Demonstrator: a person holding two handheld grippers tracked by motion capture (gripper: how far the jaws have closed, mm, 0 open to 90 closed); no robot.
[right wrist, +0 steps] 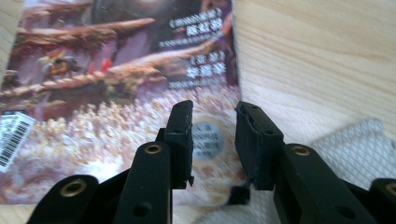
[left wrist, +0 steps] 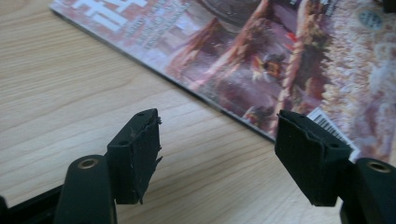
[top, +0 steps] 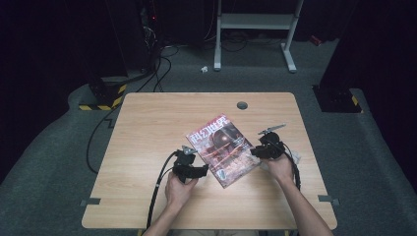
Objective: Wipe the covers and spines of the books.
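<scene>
A magazine (top: 223, 146) with a dark red illustrated cover lies flat and askew on the wooden table (top: 147, 128), right of the middle. My left gripper (top: 202, 169) sits at the magazine's near left corner. In the left gripper view its jaws (left wrist: 217, 154) stand wide open over bare wood, the right pad (left wrist: 308, 156) beside the barcode corner of the magazine (left wrist: 280, 56). My right gripper (top: 255, 151) is at the magazine's right edge. Its jaws (right wrist: 214, 140) stand a narrow gap apart above the cover (right wrist: 116, 93), near that edge, pinching nothing.
A white mesh sheet (right wrist: 355, 144) lies on the table beside my right gripper. A round grey cable hole (top: 242, 104) sits near the table's far edge. Beyond the table are a white stand (top: 255, 22) and floor cables (top: 147, 78).
</scene>
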